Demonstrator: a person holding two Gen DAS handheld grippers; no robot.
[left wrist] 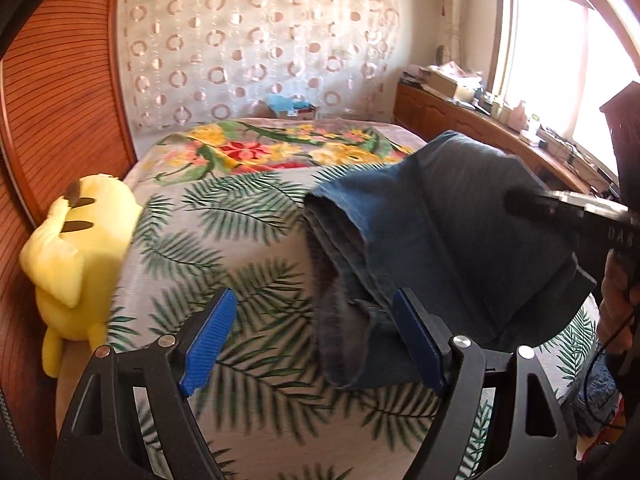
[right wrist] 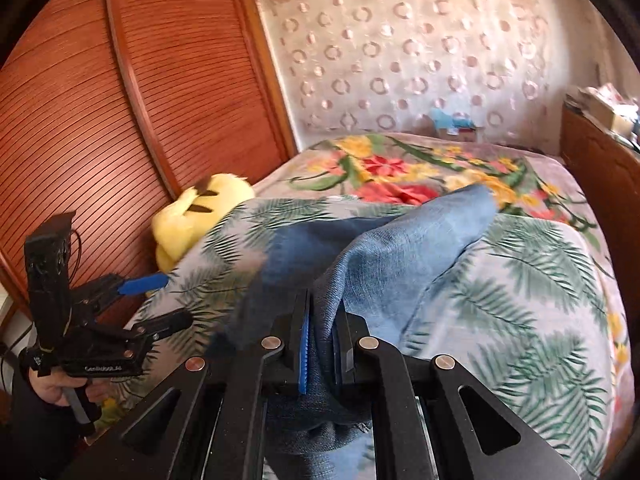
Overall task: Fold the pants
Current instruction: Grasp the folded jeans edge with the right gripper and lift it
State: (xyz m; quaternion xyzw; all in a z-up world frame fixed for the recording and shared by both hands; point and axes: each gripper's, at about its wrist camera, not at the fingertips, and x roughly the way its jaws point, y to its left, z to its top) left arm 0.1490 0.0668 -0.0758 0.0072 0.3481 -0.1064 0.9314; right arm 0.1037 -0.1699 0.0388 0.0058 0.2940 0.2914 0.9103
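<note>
the right gripper (right wrist: 320,354) with black fingers and blue pads is clamped on a fold of the blue denim pants (right wrist: 384,248), which hang bunched above the palm-leaf printed bedspread (right wrist: 532,280) ahead of it; the left gripper (left wrist: 316,340) hangs with its jaws wide apart, gripping nothing, the pants (left wrist: 452,240) just ahead and to its right; a yellow plush toy (left wrist: 76,256) lies to its left

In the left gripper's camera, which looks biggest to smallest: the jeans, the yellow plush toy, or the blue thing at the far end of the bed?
1. Jeans, though nearness to the camera inflates them.
2. Yellow plush toy.
3. Blue thing, far off, so unsure.
</note>
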